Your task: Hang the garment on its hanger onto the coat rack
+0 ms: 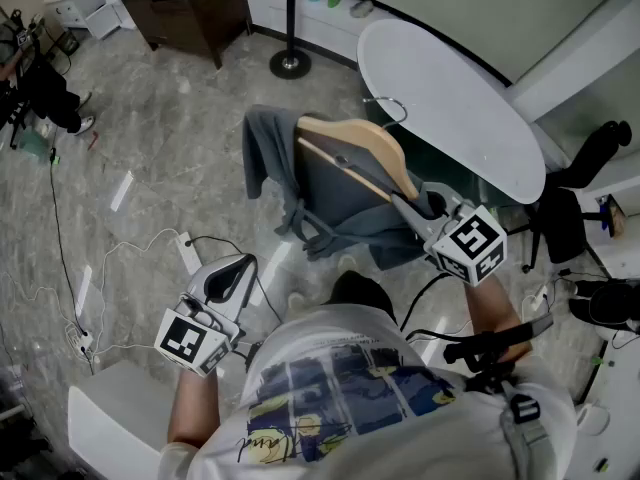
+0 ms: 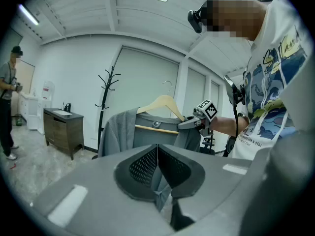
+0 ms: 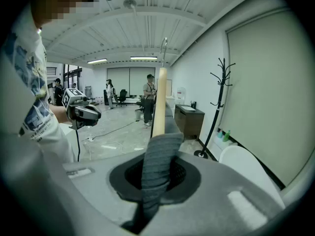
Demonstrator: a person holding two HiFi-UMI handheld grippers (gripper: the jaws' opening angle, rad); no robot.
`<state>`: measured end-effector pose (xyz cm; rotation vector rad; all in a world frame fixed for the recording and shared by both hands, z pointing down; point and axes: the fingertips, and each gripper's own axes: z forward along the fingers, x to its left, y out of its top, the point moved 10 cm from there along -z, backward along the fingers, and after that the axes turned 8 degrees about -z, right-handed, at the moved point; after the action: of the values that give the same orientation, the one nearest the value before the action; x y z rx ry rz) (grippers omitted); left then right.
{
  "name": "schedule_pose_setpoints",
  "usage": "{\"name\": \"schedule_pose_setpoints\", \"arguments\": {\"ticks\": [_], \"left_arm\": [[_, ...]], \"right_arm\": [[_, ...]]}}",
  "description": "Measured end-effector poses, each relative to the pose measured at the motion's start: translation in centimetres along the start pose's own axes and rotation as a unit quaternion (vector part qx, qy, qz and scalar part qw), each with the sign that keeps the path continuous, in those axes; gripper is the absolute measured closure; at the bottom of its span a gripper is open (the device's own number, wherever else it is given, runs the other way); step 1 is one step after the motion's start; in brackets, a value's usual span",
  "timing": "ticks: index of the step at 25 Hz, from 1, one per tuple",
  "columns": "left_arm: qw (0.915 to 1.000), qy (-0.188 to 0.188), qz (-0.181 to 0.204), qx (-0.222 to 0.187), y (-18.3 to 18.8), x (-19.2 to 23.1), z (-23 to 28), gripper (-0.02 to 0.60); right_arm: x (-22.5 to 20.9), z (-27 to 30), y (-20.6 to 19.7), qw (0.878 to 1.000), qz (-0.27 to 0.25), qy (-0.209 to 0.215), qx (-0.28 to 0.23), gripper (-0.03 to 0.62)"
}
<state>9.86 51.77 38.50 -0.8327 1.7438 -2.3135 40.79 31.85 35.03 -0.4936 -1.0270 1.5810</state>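
Carrying step; the right gripper (image 1: 408,204) is clamped tight on the cloth-covered shoulder of the hanger (image 1: 352,144), grey garment (image 1: 335,196) held aloft; the left gripper (image 1: 242,267) is closed, empty; next, raise the hook towards the coat rack (image 1: 291,13), well apart

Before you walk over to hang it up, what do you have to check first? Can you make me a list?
1. Right gripper shut on the garment near one end of the wooden hanger: ok.
2. Garment draped over the hanger: ok.
3. Metal hook bare and pointing up: ok.
4. Coat rack has bare arms to take the hook: ok.
5. Left gripper shut, holding nothing, apart from the garment: ok.
6. Hook close enough to the rack: not ok, the rack stands well beyond it.
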Motion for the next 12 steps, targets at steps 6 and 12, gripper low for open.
{"name": "schedule_pose_setpoints", "arguments": {"ticks": [6, 12], "left_arm": [[0.9999, -0.002, -0.007, -0.012, 0.0, 0.9, 0.1, 0.572], [0.9999, 0.009, -0.006, -0.011, 2.4, 6.2, 3.0, 0.572]], "right_arm": [[0.4, 1.4, 1.4, 1.000, 0.006, 0.026, -0.001, 0.588], [-3.5, 7.3, 4.6, 0.997, -0.022, 0.075, -0.004, 0.588]]}}
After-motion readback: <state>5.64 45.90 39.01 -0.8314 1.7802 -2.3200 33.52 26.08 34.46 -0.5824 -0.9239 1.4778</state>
